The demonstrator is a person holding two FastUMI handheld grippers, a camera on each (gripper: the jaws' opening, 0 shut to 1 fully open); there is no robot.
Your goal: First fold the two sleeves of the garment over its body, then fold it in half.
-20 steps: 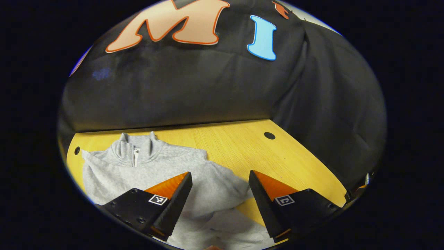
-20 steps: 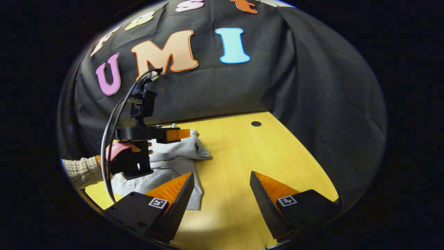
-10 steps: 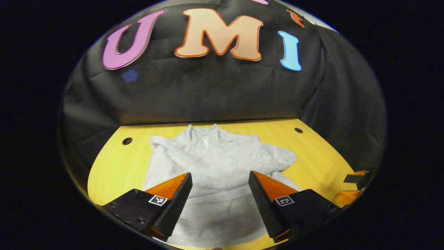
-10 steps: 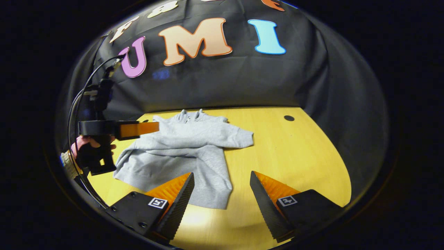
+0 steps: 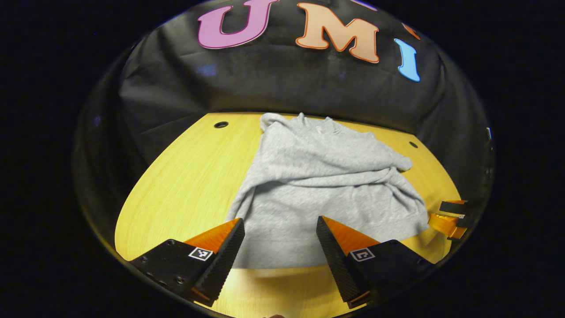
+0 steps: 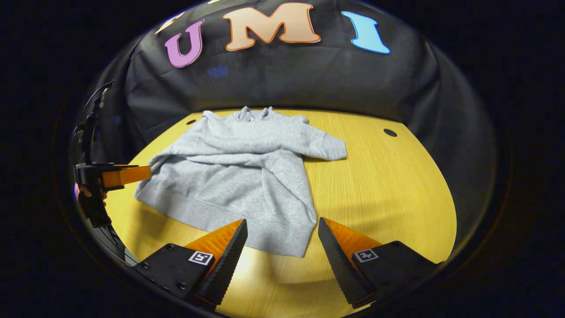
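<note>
Both tongs (image 5: 280,247) agape above garment (image 5: 326,185)

- Light falls from above onto the table (image 5: 176,176), bright yellow at the middle and dimmer toward the booth wall at 12 o'clock.
- A pale glare patch lies on the wood at 6 o'clock in both views (image 6: 251,269).
- The sweater (image 6: 247,176) casts a soft shadow at its 3 o'clock side.
- Fisheye bending curves the table's edges.
- Focus is fairly sharp; the rim darkens.
</note>
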